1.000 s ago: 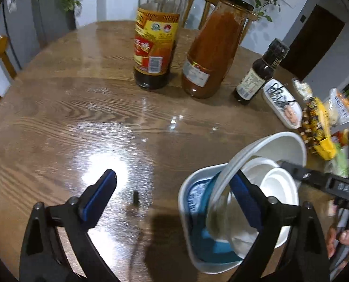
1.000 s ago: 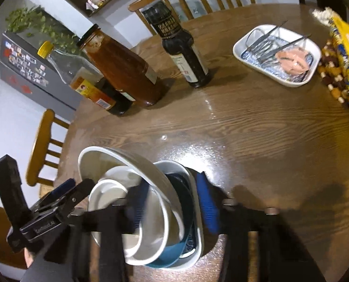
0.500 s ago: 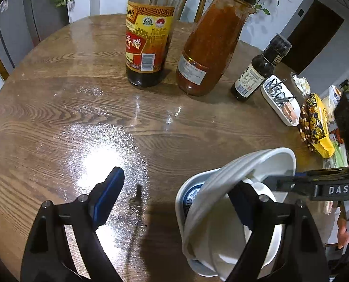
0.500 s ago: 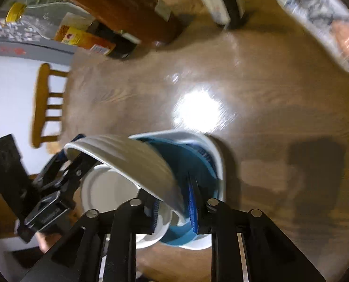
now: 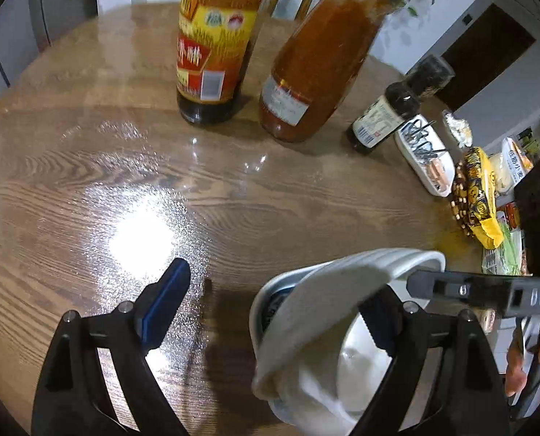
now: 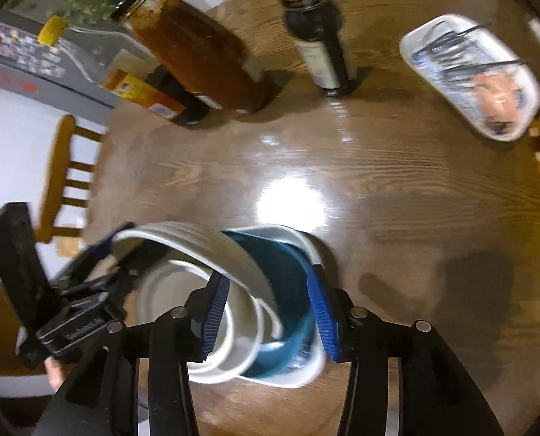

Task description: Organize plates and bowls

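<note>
A stack of dishes sits at the near edge of the wooden table point(image 5: 233, 189): a white dish with a blue inside point(image 6: 288, 265), white bowls point(image 6: 240, 334) in it, and a ribbed white bowl point(image 6: 193, 247) tilted on top. My right gripper point(image 6: 270, 309) is open, its blue pads astride the stack. My left gripper point(image 5: 270, 312) is open; its right finger point(image 5: 379, 323) is inside the ribbed bowl point(image 5: 328, 298), its left finger point(image 5: 164, 301) over bare wood. The left gripper also shows in the right wrist view point(image 6: 88, 283), at the tilted bowl's rim.
A vinegar bottle point(image 5: 211, 54), a jar of red sauce point(image 5: 313, 65) and a dark sauce bottle point(image 5: 393, 109) stand at the back. A white tray with cutlery point(image 6: 470, 72) and snack packets point(image 5: 480, 196) lie at the right. A wooden chair point(image 6: 66, 174) stands beyond the table's left edge.
The ribbed white bowl has tipped up further on the stack. My right gripper, nearly closed over the bowl's rim half a second ago, has opened wider. Both views have shifted closer to the bottles.
</note>
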The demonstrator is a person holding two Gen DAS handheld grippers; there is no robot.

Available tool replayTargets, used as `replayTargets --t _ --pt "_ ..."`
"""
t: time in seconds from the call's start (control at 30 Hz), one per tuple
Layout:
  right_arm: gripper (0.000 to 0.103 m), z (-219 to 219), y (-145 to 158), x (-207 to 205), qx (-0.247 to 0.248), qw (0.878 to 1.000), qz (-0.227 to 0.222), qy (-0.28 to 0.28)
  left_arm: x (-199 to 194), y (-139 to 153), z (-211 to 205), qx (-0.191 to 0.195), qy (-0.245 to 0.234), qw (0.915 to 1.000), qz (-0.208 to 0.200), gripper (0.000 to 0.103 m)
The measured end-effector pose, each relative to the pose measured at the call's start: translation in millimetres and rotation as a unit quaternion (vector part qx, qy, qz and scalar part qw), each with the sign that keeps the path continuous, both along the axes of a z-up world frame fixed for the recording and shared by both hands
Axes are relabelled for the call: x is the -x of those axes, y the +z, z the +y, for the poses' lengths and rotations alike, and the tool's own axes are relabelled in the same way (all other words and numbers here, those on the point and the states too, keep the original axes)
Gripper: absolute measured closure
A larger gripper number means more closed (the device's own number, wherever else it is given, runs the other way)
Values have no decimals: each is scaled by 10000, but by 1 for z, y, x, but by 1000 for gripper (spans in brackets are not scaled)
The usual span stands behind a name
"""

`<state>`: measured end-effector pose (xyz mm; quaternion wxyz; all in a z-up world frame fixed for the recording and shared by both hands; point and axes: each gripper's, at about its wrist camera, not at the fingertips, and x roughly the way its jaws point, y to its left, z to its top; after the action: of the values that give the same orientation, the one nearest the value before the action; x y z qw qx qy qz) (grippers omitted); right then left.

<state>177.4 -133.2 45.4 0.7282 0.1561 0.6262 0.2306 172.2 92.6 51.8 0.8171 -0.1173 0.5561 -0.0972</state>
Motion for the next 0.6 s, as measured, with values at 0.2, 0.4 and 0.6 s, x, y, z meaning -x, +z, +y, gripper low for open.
replayTargets --t 0.2,0.4,0.6 --pt "56 -18 -35 -35 -631 9907 1050 -588 -24 -18 -10 36 -283 9982 522 11" --pt "56 -4 -41 -52 -1 9893 1251 -750 -29 -23 -16 207 -297 9969 695 8" --pt "55 3 -22 -34 118 9955 712 -610 -11 -12 -12 109 -446 9981 409 9"
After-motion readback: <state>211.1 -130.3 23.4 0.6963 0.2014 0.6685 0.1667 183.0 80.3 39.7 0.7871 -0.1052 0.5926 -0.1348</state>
